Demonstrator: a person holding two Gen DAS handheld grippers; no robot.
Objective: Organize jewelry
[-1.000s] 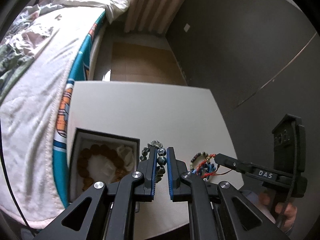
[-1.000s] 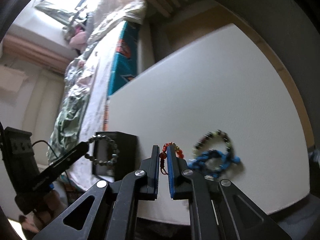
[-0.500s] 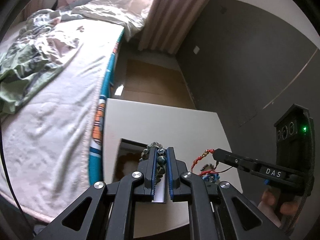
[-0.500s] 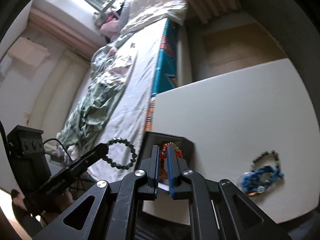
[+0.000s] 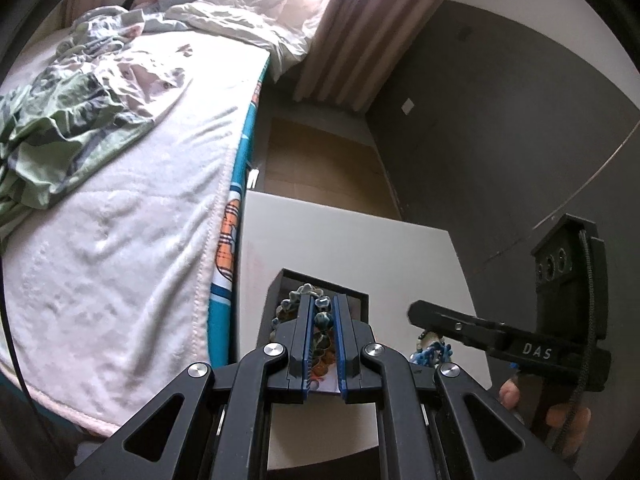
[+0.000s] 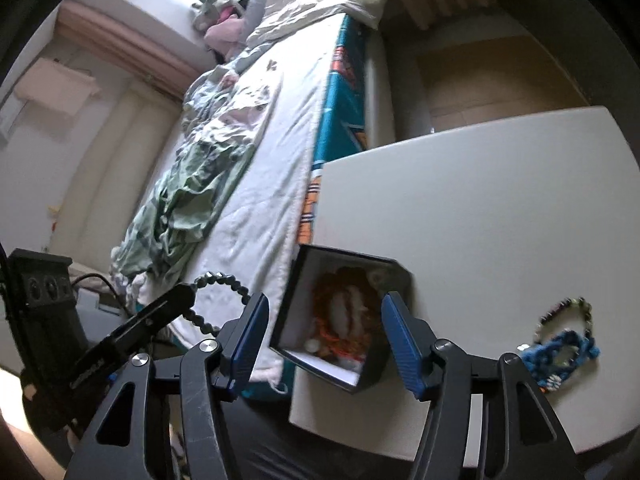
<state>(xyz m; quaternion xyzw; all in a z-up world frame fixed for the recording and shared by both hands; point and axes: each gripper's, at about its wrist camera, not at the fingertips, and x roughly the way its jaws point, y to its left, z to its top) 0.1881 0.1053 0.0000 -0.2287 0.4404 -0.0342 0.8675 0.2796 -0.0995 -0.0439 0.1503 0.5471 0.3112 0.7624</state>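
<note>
Left gripper (image 5: 323,312) clamps dark bead bracelet (image 5: 322,318) above box (image 6: 352,320); right gripper (image 6: 324,320) wide (empty).

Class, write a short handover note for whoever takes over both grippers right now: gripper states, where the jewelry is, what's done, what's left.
Left gripper: shut on the dark bead bracelet, held near the box.
Right gripper: open, empty, over the box.
Done: the brown bead bracelet and red bracelet lie in the box.
Left: drop the dark bracelet in, then fetch the blue bracelet and multicolored bead bracelet from the table.
</note>
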